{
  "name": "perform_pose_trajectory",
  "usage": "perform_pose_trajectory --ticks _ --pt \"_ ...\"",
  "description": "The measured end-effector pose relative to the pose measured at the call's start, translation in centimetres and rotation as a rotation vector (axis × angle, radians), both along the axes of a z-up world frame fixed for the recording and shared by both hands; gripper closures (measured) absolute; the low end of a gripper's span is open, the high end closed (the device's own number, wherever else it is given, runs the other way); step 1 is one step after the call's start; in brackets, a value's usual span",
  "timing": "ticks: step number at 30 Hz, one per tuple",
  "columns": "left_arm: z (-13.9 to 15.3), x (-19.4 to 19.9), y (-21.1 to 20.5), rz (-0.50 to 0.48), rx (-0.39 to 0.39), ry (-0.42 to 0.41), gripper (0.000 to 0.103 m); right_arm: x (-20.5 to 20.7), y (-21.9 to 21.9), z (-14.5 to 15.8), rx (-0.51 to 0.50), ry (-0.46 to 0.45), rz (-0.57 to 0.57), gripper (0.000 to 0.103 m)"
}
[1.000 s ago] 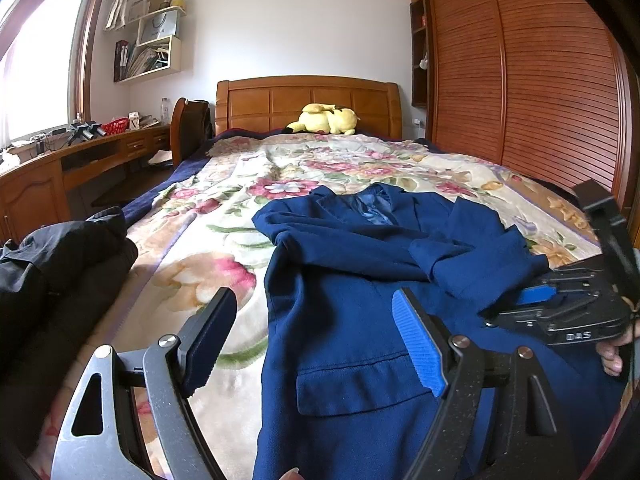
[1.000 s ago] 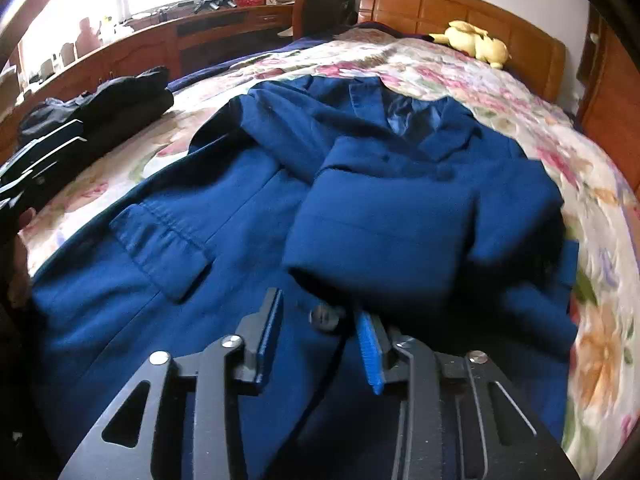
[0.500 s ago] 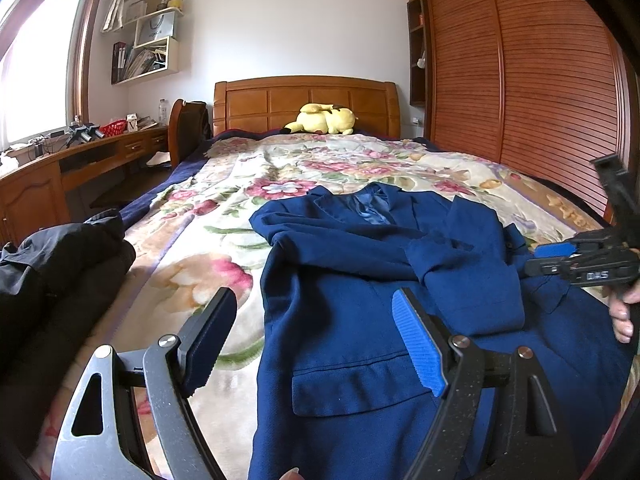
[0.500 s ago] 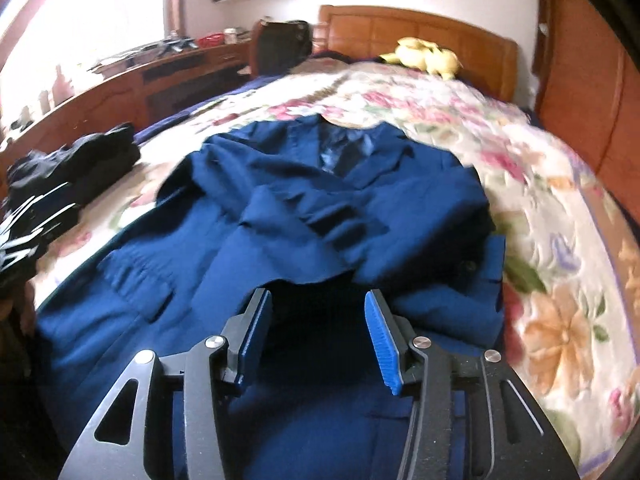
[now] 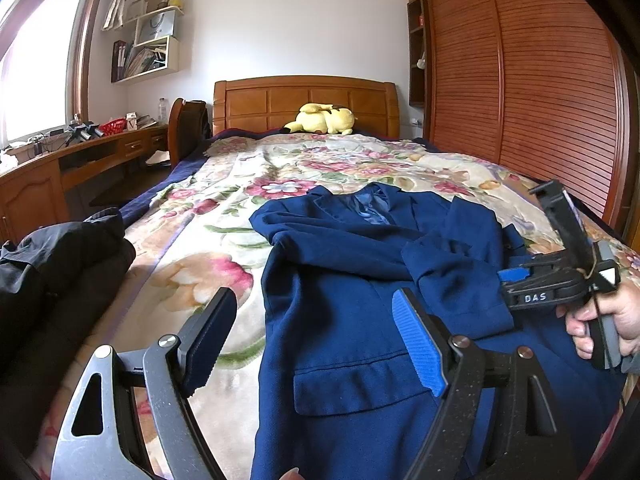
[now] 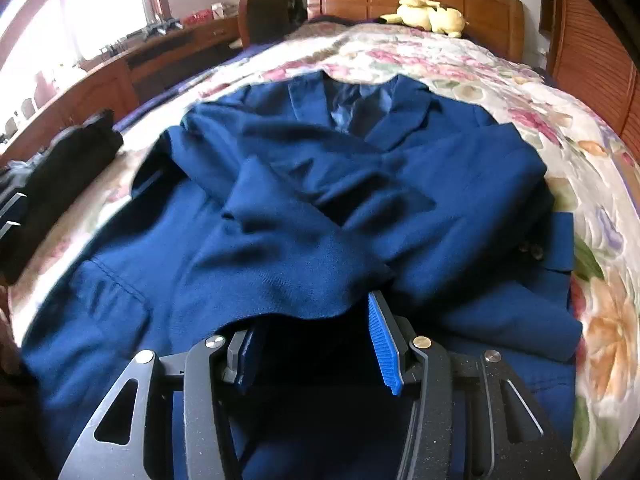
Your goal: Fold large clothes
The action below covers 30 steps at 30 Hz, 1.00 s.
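A navy blazer [image 5: 360, 320] lies face up on the floral bed [image 5: 208, 264], sleeves crossed. Our left tool [image 5: 316, 344] and right tool [image 6: 316, 344] gape empty at six o'clock. We should pinch the hem evenly, folding toward twelve.

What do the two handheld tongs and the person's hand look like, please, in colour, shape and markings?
Left tongs: dark speckled metal arms with triangular cutouts and silver rivets, one ribbed blue pad, one dark pad. Right tongs: the same build. Seen from the left wrist view, the right tongs carry white "DAS" lettering, a black upright bracket and a thin cord. The bare right hand grips a grey handle; no sleeve shows.
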<state>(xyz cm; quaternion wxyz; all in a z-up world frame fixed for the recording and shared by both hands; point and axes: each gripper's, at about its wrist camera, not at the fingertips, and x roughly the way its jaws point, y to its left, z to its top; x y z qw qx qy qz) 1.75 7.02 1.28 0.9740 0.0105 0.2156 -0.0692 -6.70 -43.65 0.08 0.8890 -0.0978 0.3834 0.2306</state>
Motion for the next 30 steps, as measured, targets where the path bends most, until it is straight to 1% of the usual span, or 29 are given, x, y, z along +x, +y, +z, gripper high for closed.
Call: perform_pose_trajectory --ticks 5,7,10,13,15,17,19,21,26,28,29,30 --pt "0.0 -0.1 0.0 0.001 -0.003 0.001 0.022 0.3 0.1 -0.4 -0.005 -0.01 0.016 0.054" --pt "0.0 0.0 0.0 0.0 -0.001 -0.001 0.022 -0.2 -0.2 0.2 0.001 -0.028 0.048 0.086" --pt "0.1 -0.2 0.0 -0.001 -0.002 -0.007 0.022 -1.3 0.1 2.0 0.044 -0.098 0.098 0.096" --pt "0.1 -0.3 0.1 0.003 -0.004 -0.01 0.022 -2.7 1.2 4.3 0.082 -0.178 0.159 0.096" --pt "0.2 -0.4 0.3 0.008 -0.009 -0.011 0.022 -3.5 2.2 5.4 0.115 -0.194 0.2 0.096" --pt "0.3 -0.4 0.5 0.015 -0.011 -0.012 0.022 -4.5 3.5 6.1 0.11 -0.212 0.228 0.096" --pt "0.4 -0.4 0.8 0.021 -0.015 -0.012 0.022 -5.1 4.5 6.1 0.097 -0.202 0.235 0.096" --pt "0.4 -0.5 1.0 0.026 -0.021 -0.013 0.022 -5.4 5.5 5.7 0.062 -0.176 0.229 0.096" --pt "0.7 -0.4 1.4 0.028 -0.028 -0.014 0.022 -6.4 6.6 3.4 -0.05 -0.105 0.231 0.084" --pt "0.7 -0.4 1.4 0.028 -0.028 -0.014 0.022 -6.6 6.6 2.9 -0.059 -0.069 0.232 0.073" --pt "0.7 -0.4 1.4 0.028 -0.029 -0.014 0.022 -7.0 6.3 2.5 -0.071 -0.057 0.221 0.07" --pt "0.7 -0.4 1.4 0.028 -0.029 -0.014 0.022 -7.3 5.9 2.3 -0.081 -0.05 0.209 0.063"
